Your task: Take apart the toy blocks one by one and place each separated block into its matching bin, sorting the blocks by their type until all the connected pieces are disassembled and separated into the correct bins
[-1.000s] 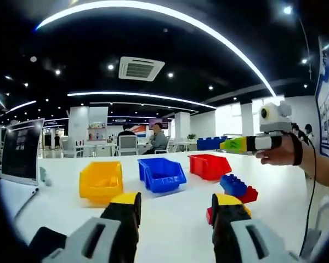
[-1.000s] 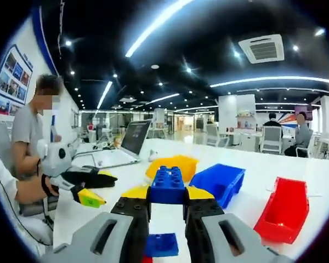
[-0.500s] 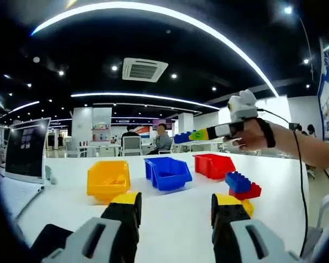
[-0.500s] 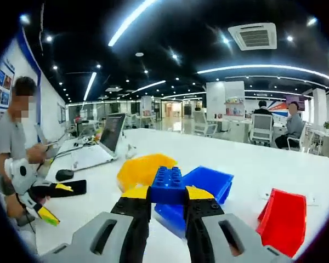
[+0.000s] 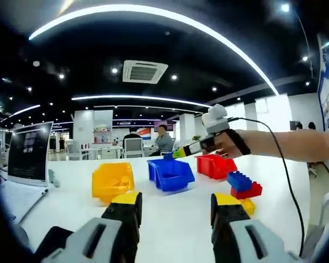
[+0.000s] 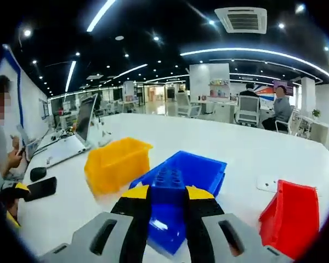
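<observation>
The right gripper (image 6: 167, 198) is pinching a blue block (image 6: 168, 181) just above the blue bin (image 6: 205, 167); the left gripper (image 5: 175, 211) is waiting spread and empty, short of it. Releasing off-centre, the block is risking bouncing off the rim toward the yellow bin (image 6: 118, 163).

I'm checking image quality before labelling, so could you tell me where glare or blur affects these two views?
Left gripper view: sharp, curved ceiling light strip bowed by the fisheye. Right gripper view: the blue studded toy block merges with the blue plastic bin behind; white table glares.
</observation>
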`<state>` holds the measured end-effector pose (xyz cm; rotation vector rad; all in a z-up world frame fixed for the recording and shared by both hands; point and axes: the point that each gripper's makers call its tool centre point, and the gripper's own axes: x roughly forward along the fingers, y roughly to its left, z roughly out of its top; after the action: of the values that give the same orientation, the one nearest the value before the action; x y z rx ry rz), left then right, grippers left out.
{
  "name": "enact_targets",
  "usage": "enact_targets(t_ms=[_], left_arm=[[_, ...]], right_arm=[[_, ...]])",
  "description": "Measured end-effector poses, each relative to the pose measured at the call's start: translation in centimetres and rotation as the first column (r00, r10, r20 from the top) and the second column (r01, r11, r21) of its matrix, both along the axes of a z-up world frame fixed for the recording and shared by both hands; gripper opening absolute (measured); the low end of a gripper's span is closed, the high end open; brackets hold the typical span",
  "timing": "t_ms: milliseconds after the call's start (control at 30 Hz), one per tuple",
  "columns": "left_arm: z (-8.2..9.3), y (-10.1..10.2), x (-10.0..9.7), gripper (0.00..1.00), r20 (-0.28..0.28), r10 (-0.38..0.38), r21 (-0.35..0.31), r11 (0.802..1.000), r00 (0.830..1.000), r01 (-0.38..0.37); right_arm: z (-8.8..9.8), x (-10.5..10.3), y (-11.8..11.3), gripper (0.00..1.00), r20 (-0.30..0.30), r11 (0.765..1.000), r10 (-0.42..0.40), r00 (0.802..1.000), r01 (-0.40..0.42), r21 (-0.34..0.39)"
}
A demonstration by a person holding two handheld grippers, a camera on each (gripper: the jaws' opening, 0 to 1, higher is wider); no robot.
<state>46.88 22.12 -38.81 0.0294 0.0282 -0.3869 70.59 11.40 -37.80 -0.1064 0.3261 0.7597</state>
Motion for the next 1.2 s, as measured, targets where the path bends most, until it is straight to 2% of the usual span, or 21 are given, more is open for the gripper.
enact_targets(t_ms=[133,167,233,267,633,967,1000,1133,1200], left_arm=[[0.0,0.1,0.0,0.51,0.000,0.001,-0.003,1.000,1.000,-0.001],[-0.1,0.0,0.0,0.50,-0.001,0.001,-0.002,1.000,1.000,-0.001],[-0.2,0.0,-0.1,0.49,-0.007,-0.001,-0.001,1.000,1.000,0.001],[-0.3,0.0,-0.1,0.49,-0.007,0.000,-0.001,1.000,1.000,0.000],[0.0,-0.2,-0.1,0.49,0.000,0.000,-0.001,1.000,1.000,0.000],[0.3,-0.9,0.0,0.49,0.006,-0.014,0.004,1.000,1.000,0.014],[0.3,-1.0,0.0,0.49,0.006,-0.017,0.004,1.000,1.000,0.017],[0.3,-1.4,-0.1,0.49,0.003,-0.023,0.001,1.000,1.000,0.023],[0.2,-1.7,-0.1,0.49,-0.001,-0.031,-0.001,1.000,1.000,0.031]], right_arm=[[0.4,0.1,0.0,0.25,0.036,1.000,0.002,0.999,-0.002,0.004],[0.6,-0.1,-0.1,0.29,0.049,1.000,0.002,0.999,-0.003,0.003],[1.1,-0.4,-0.2,0.56,0.062,1.000,0.005,0.998,-0.006,0.022],[1.4,-0.6,0.0,0.61,0.062,0.999,0.017,0.998,-0.019,0.037],[4.2,-5.0,-2.1,0.59,0.112,0.990,0.082,0.990,-0.094,0.105],[3.5,-10.9,-5.0,0.56,0.098,0.982,0.156,0.983,-0.165,0.087],[3.5,-12.0,-5.4,0.56,0.097,0.980,0.174,0.980,-0.182,0.081],[3.5,-13.9,-6.3,0.55,0.121,0.975,0.213,0.970,-0.219,0.036],[3.6,-14.9,-6.5,0.51,0.157,0.966,0.259,0.953,-0.256,-0.039]])
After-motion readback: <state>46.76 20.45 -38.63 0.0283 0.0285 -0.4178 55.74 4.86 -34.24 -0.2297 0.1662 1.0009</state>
